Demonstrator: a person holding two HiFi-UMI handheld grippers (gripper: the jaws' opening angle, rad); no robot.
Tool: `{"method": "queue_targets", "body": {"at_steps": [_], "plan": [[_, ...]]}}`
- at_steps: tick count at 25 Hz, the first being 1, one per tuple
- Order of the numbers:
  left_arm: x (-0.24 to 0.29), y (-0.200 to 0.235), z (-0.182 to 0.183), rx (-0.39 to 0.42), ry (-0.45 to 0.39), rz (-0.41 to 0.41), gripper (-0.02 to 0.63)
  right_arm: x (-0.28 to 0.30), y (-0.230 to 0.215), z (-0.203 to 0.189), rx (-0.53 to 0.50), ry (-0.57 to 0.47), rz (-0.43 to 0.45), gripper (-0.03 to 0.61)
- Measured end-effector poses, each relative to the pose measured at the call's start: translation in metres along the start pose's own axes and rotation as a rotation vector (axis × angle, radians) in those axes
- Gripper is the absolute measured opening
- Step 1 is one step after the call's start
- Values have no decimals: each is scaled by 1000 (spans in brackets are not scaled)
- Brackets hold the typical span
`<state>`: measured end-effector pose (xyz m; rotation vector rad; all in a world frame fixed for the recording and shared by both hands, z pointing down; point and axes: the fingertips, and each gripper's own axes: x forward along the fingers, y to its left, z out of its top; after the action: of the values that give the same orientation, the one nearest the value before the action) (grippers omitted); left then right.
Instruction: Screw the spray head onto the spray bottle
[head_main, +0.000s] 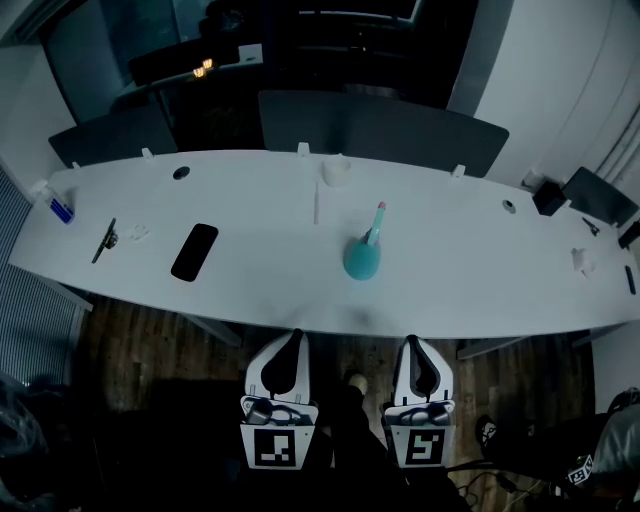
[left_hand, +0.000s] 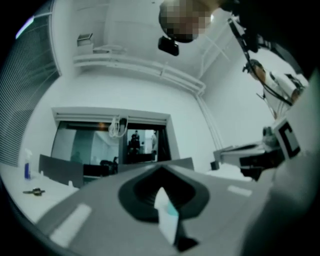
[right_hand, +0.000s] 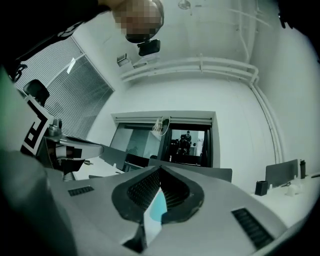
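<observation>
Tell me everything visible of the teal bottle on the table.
The teal bottle looks plastic, with a rounded body narrowing upward. It stands upright on the white table. A pale stem with a pinkish tip rises from its neck, leaning right; whether it is screwed on cannot be told. Nothing grips it.

Smooth matt table (head_main: 450, 270), glossy plastic spray bottle (head_main: 361, 260), dark wood floor (head_main: 140, 345).

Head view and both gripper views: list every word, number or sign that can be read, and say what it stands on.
No word or number can be read in any view.
Left gripper: square black-and-white marker on its cube, a pattern, no letters.
Right gripper: the same kind of marker.
Small bottle, far left: blue label, too small to read.
Spray bottle: no print shows.
</observation>
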<state>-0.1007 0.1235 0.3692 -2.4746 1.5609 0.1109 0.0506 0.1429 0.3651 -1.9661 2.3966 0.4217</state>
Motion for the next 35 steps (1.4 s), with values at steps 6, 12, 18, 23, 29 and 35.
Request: {"method": "queue_targets", "body": {"at_steps": [6, 12, 18, 23, 29, 35], "plan": [[-24, -11, 17, 45, -26, -12, 3, -30, 9, 15, -24, -15, 2, 5], [-31, -21, 40, 61, -71, 15, 3, -44, 2, 28, -37, -34, 15, 5], [-35, -41, 49, 69, -80, 12, 3, -57, -7, 35, -32, -50, 28, 5], [-38, -45, 55, 43, -95, 31, 3, -65, -8, 35, -34, -40, 40, 5], [-40, -49, 56, 82, -88, 22, 3, -66, -8, 38, -31, -50, 45, 5], [-37, -56, 53, 75, -58, 13, 3, -67, -15, 38, -35, -48, 44, 5]]}}
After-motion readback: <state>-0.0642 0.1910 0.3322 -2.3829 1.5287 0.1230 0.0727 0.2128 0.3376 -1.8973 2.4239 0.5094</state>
